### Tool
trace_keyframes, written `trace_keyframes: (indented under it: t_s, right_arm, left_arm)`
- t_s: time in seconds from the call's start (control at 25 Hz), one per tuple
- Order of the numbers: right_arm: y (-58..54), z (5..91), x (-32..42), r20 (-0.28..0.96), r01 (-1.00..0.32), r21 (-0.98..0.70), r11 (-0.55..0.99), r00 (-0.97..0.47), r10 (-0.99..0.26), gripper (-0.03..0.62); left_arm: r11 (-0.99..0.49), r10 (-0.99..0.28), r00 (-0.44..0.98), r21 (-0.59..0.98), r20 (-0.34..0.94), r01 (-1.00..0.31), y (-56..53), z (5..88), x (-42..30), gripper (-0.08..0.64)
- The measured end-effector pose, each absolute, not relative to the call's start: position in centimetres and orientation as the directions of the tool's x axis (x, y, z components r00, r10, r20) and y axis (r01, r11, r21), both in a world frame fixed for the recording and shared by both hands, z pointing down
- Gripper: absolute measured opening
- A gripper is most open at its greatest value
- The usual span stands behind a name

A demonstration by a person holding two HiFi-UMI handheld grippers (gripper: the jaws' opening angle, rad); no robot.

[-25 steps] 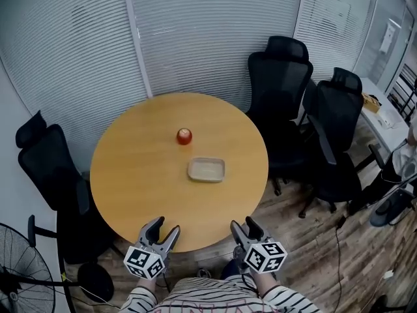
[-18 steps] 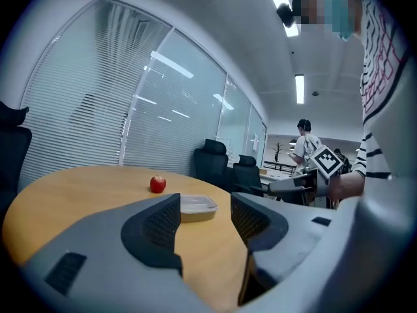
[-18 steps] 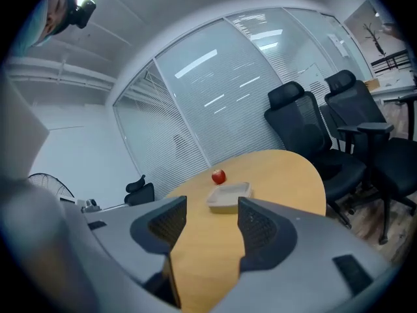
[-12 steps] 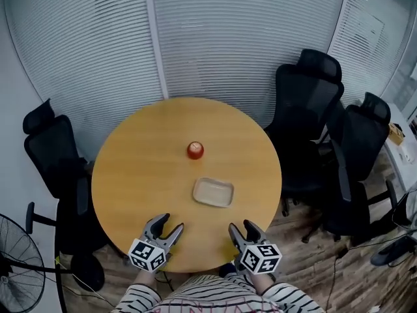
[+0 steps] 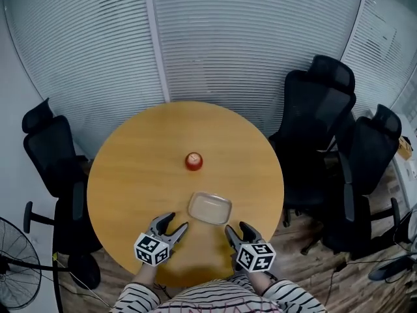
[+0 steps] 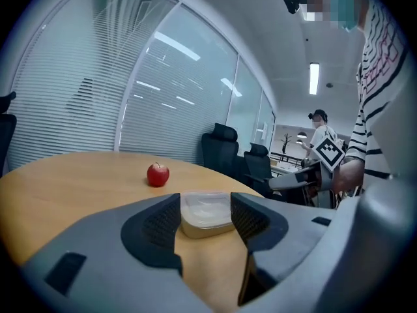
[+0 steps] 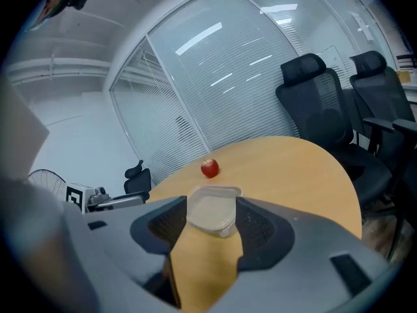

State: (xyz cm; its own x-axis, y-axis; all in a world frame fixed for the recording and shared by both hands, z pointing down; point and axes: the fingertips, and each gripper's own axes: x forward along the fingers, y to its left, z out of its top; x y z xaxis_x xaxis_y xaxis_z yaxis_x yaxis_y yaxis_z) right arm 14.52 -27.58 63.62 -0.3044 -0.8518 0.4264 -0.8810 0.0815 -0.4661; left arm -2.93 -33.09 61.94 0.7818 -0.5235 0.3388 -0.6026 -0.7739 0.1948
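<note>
A red apple [image 5: 193, 161] sits near the middle of a round wooden table [image 5: 130, 168]. A shallow clear plastic tray [image 5: 210, 208] lies on the table between the apple and me. My left gripper [image 5: 172, 223] hovers open over the near edge, just left of the tray. My right gripper [image 5: 238, 230] is open too, just right of the tray. In the left gripper view the tray [image 6: 206, 213] shows between the jaws, with the apple [image 6: 158, 174] behind. The right gripper view shows the tray [image 7: 212, 212] and apple [image 7: 210, 168] the same way. Nothing is held.
Black office chairs stand around the table: one at the left [image 5: 49, 155], two at the right [image 5: 319, 109] [image 5: 371, 155]. A floor fan [image 5: 16, 256] is at the lower left. Blinds cover the glass wall behind. Another person [image 6: 320, 132] stands far off.
Both grippers have moved forward over the table's near edge, closer to the tray, which now looks larger between the jaws. Both stay open.
</note>
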Motion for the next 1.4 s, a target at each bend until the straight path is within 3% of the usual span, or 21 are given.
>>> trace_keyframes:
  t_s: [0.52, 1.4]
  right_arm:
    - [-32.4, 67.6, 15.3, 0.474, -0.872, -0.477, 0.109, -0.360, -0.803, 0.245]
    - [-34.5, 69.3, 14.2, 0.507, -0.860, -0.485, 0.159, -0.424, -0.750, 0.245]
  left_arm:
    - [-0.737, -0.455, 0.773, 0.301, 0.443, -0.606, -38.5, 66.5, 0.5, 0.221]
    - [-0.726, -0.408, 0.774, 0.343, 0.484, -0.597, -39.1, 68.5, 3.0, 0.225]
